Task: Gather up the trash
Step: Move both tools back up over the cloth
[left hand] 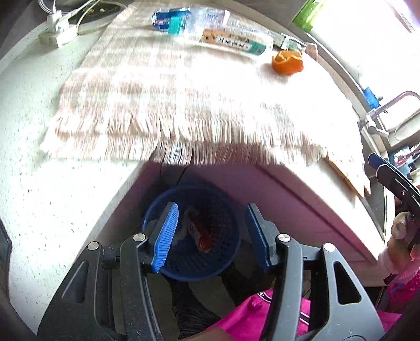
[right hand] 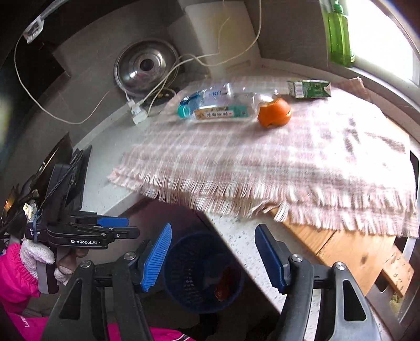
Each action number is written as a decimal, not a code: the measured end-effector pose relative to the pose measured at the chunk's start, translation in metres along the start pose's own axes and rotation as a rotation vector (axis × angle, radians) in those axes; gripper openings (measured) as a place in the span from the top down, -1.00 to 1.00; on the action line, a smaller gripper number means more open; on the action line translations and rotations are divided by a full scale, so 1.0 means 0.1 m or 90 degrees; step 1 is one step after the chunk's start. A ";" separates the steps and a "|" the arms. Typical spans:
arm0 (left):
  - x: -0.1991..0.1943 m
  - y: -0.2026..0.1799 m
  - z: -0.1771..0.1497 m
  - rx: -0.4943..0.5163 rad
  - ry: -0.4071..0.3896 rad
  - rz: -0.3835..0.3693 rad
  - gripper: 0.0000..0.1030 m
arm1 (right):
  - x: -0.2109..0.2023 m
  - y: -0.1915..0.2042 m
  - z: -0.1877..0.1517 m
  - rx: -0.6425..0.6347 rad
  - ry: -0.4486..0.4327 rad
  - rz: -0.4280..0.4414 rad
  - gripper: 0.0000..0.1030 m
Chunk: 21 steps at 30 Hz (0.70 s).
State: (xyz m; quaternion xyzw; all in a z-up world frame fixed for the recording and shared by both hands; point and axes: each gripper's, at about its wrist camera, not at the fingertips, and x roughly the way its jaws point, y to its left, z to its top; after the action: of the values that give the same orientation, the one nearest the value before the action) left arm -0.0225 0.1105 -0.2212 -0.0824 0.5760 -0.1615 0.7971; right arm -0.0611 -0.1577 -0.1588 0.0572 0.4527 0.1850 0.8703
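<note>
A blue mesh trash basket stands on the floor below the counter edge, with a red and white wrapper inside. My left gripper is open and empty above the basket. My right gripper is open and empty, also over the basket. On the fringed plaid cloth lie an orange peel, a crushed plastic bottle, a clear printed wrapper and a green carton.
A white power strip with cables lies at the counter's back left. A steel lid leans behind it. A green bottle stands by the window. A wooden board and a sink faucet are at the right.
</note>
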 end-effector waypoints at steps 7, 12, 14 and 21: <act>-0.11 -0.09 0.46 -0.006 -0.058 0.008 -0.05 | -0.15 -0.32 0.48 0.029 -0.053 -0.029 -0.46; -0.06 -0.17 0.77 0.001 -0.084 0.017 -0.05 | -0.13 -0.57 0.75 0.037 -0.064 -0.036 -0.46; -0.06 -0.20 0.89 0.003 -0.092 0.022 -0.05 | -0.08 -0.66 0.86 0.047 -0.061 -0.032 -0.46; 0.01 -0.37 1.27 0.048 -0.102 0.040 -0.13 | 0.20 -0.91 1.20 0.096 -0.037 0.008 -0.45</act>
State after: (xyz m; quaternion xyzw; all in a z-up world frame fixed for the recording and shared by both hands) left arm 0.0912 0.0687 -0.1691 -0.0467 0.5060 -0.1510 0.8480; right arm 0.0707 -0.2260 -0.1282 0.1304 0.4393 0.1541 0.8754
